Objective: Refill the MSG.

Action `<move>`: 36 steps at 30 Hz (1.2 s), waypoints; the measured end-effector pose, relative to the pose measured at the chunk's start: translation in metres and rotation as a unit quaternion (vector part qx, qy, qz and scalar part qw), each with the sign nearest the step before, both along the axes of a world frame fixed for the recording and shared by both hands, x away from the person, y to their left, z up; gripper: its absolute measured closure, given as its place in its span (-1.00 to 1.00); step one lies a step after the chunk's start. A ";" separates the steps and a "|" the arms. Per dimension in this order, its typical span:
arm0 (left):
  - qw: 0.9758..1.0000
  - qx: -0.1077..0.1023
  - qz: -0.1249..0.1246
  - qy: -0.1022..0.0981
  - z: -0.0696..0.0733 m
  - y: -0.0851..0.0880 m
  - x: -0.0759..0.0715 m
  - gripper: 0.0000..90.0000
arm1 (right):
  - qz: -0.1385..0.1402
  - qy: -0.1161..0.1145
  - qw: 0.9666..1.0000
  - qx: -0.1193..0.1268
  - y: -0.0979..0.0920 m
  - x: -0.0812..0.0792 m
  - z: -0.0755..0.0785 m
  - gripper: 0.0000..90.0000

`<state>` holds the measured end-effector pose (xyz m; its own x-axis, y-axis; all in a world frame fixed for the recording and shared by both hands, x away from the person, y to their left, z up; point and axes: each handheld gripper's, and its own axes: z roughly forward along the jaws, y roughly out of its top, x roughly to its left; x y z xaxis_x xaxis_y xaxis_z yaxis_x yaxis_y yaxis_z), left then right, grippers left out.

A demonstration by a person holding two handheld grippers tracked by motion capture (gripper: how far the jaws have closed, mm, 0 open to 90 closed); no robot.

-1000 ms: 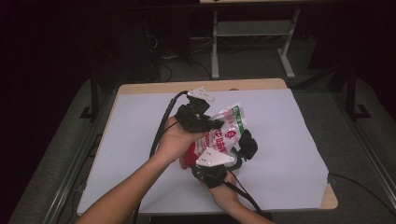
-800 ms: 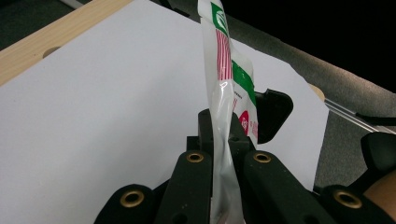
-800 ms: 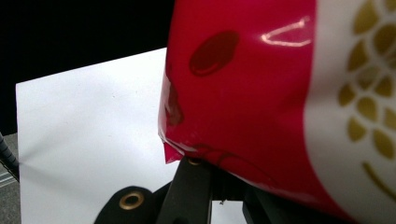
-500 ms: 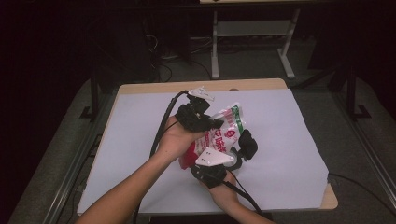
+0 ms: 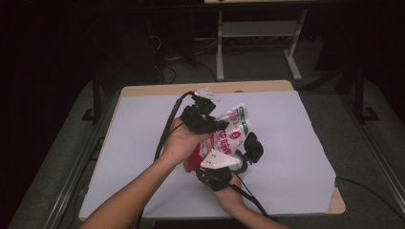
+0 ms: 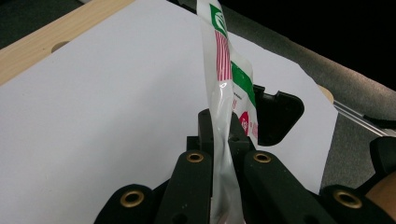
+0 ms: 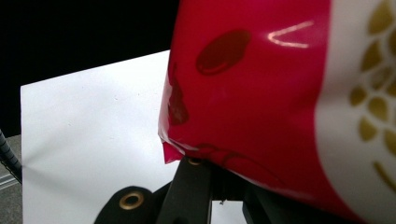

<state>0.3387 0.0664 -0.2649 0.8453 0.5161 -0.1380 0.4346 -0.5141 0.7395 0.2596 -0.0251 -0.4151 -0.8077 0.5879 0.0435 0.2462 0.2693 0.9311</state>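
1. High view: at the centre of the frame, a person's two hands hold a red, white and green plastic bag (image 5: 228,138) above a white sheet (image 5: 296,143) that covers a wooden table (image 5: 258,86). The left gripper (image 5: 217,125) clamps the bag's upper part; the right gripper (image 5: 224,164), just below it, grips the lower red end. Black cables trail from both towards the bottom edge.

2. Left gripper view: the bag (image 6: 223,84) stands on edge up the middle of the frame, its thin flat margin pinched between the two black jaws of the left gripper (image 6: 224,158). The white sheet (image 6: 93,102) spreads across the left half.

3. Right gripper view: the bag's glossy red end (image 7: 261,93) fills the upper right, its bottom corner clamped in the right gripper (image 7: 208,175) at lower centre. The white sheet (image 7: 93,130) lies at the left.
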 end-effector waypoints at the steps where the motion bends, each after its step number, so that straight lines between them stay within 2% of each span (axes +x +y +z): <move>1: 1.000 0.002 -0.001 0.000 0.000 0.000 0.000 1.00 | 0.000 0.000 1.000 0.000 0.000 0.000 0.000 1.00; 9: 1.000 0.002 -0.001 -0.001 0.001 -0.002 -0.001 1.00 | 0.000 -0.002 1.000 0.001 0.000 0.000 0.000 1.00; 10: 1.000 0.009 -0.006 -0.002 0.001 -0.001 0.000 1.00 | 0.000 -0.003 1.000 0.002 0.000 0.000 0.000 1.00; 22: 1.000 0.014 -0.007 -0.005 0.005 -0.007 -0.001 1.00 | 0.000 -0.006 1.000 0.007 -0.002 0.000 0.003 1.00; 24: 1.000 0.021 -0.011 -0.006 0.005 -0.007 -0.001 1.00 | 0.000 -0.006 1.000 0.008 -0.002 0.000 0.003 1.00; 36: 1.000 0.021 -0.010 -0.004 0.005 -0.010 -0.001 1.00 | 0.000 -0.006 1.000 0.008 -0.002 0.000 0.003 1.00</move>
